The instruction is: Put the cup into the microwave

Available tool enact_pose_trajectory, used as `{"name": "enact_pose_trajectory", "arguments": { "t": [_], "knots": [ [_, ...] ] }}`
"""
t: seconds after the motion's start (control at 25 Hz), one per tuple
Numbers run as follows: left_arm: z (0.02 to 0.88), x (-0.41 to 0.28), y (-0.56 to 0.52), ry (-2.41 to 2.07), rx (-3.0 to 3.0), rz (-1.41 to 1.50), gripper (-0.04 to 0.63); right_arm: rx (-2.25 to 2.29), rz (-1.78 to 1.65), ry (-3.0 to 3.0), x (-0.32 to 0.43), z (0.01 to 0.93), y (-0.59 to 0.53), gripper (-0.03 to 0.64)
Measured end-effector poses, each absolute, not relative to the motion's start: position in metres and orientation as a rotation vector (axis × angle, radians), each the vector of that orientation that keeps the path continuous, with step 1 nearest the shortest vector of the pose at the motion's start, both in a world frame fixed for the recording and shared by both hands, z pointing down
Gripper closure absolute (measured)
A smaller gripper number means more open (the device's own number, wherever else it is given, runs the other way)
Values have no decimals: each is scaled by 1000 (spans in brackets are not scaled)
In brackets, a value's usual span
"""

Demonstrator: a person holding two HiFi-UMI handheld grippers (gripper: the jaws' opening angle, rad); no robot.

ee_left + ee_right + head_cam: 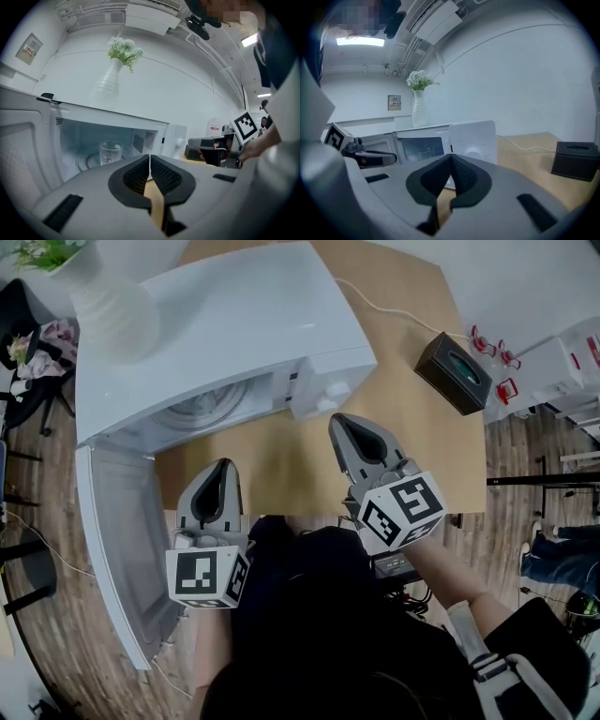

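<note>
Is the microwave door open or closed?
Open: the door stands swung out at the left, and the glass cup shows inside the microwave.

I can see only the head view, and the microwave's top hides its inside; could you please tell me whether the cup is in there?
Observer: Yes. The left gripper view shows a clear glass cup inside the open microwave.
Operator: Thank you. Is it standing properly?
Observer: It stands upright on the cavity floor, apart from the walls.
Operator: And is either gripper carrying anything?
Observer: No. The left hand-held gripper and the right hand-held gripper both have their jaws together with nothing between them.
</note>
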State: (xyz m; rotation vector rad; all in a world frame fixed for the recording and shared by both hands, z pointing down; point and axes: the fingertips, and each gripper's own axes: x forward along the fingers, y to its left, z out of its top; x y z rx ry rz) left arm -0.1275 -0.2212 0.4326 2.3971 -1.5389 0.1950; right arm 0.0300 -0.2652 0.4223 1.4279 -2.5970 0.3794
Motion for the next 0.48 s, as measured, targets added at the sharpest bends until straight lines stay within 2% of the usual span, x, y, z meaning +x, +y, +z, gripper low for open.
{"name": "enact_pose_trajectory", "arguments": {
  "t": [0.48],
  "knots": [
    [433,-130,-228,-1533,2406,191,586,1439,375,-2589,26,421,-267,624]
  ]
}}
